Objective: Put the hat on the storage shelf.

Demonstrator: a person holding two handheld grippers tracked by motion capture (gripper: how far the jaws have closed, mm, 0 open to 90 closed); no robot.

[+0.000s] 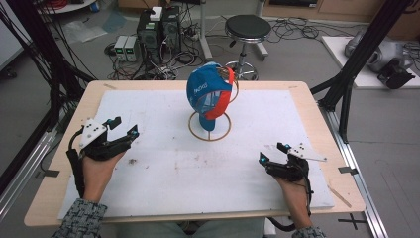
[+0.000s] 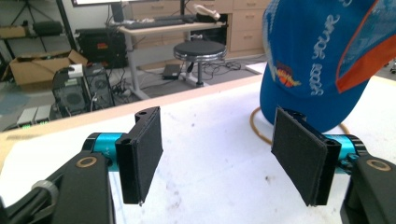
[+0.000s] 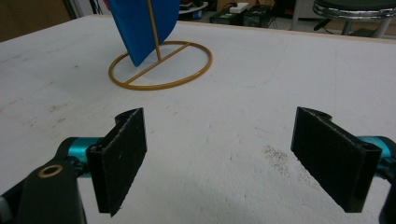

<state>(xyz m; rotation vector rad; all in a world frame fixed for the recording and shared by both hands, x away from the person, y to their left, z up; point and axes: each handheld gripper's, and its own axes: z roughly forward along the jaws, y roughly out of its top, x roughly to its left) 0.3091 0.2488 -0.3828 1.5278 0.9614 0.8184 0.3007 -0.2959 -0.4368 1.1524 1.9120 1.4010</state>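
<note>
A blue cap with an orange brim (image 1: 208,94) hangs on a thin gold wire stand (image 1: 210,126) at the middle of the table. The cap (image 2: 317,60) looms close at the upper right of the left gripper view. The stand's ring base (image 3: 161,65) and the cap's lower edge (image 3: 140,28) lie ahead in the right gripper view. My left gripper (image 1: 126,128) rests open at the left of the white board, nothing between its pads (image 2: 144,154). My right gripper (image 1: 271,152) stands open at the front right, also holding nothing.
A white board (image 1: 163,168) covers the wooden table (image 1: 69,148). Beyond the far edge are a black stool (image 1: 246,29), computer towers (image 1: 158,29) and tangled cables. Black frame posts (image 1: 346,84) rise at the right side.
</note>
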